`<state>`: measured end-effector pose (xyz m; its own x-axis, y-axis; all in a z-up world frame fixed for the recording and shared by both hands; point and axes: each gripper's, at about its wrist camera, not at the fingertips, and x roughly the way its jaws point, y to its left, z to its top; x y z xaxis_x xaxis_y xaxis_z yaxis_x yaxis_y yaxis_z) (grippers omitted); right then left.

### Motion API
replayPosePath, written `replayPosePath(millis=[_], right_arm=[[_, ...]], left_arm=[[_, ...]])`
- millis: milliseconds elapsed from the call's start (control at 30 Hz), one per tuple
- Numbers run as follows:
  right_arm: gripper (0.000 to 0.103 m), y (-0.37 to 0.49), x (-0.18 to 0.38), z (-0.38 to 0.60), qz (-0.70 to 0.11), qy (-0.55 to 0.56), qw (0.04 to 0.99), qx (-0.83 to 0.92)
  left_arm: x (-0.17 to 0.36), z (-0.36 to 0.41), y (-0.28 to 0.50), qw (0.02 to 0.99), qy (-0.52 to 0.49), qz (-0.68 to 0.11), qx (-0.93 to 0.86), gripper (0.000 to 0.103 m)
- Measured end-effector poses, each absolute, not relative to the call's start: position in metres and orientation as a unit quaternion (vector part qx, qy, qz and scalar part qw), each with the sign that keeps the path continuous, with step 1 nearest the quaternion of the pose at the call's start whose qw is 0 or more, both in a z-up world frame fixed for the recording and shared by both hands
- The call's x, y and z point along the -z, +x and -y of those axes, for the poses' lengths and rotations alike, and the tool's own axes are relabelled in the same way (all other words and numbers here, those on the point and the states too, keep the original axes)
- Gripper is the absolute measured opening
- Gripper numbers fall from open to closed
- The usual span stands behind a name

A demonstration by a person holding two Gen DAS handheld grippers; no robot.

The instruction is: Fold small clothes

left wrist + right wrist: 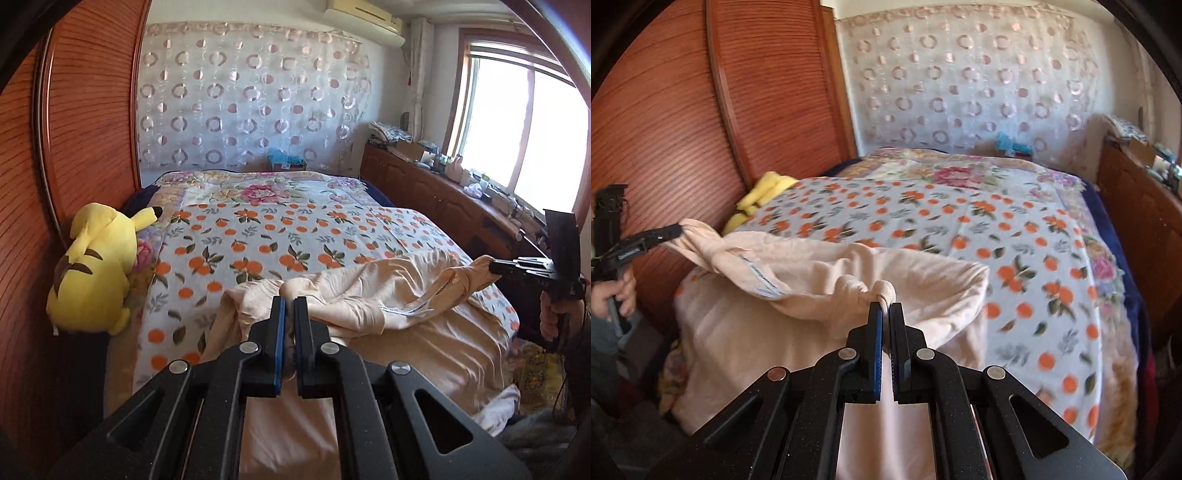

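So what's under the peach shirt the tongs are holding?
Under the peach shirt lies the orange-print bedspread, showing all around it. The left tongs and right tongs pinch its edge. Anything else beneath is covered by the cloth.

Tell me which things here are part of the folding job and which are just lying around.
Part of the job:
- peach garment
- left gripper, shut on it
- right gripper, shut on it
- orange-print bedspread under it

Just lying about:
- yellow plush toy
- blue item at the bed's far end
- clutter on the cabinet
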<state>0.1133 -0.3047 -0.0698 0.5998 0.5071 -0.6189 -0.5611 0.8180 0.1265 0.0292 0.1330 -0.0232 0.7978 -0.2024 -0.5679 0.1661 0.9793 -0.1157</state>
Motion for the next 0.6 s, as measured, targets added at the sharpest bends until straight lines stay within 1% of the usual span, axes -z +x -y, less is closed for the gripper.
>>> replayPosePath(millis=[67,267,467,600], right_arm=[[0.003,0.095,0.071,0.306,-0.333,-0.063,0.891,-0.303],[0.003,0.051,0.076,0.321,-0.348,-0.079,0.878,-0.319],[0.003,0.032,0.092,0.334,-0.38,-0.07,0.867,-0.315],[0.003,0.027,0.096,0.342,-0.395,-0.065,0.862,-0.31]], left_arm=[[0.028,-0.13,0.014,0.948,-0.015,-0.308,0.084,0.006],[0.043,-0.138,-0.013,0.942,-0.038,-0.325,0.07,0.006],[0.053,-0.131,-0.028,0.933,-0.005,-0.353,0.072,0.006],[0.049,-0.129,-0.028,0.937,0.0,-0.343,0.061,0.006]])
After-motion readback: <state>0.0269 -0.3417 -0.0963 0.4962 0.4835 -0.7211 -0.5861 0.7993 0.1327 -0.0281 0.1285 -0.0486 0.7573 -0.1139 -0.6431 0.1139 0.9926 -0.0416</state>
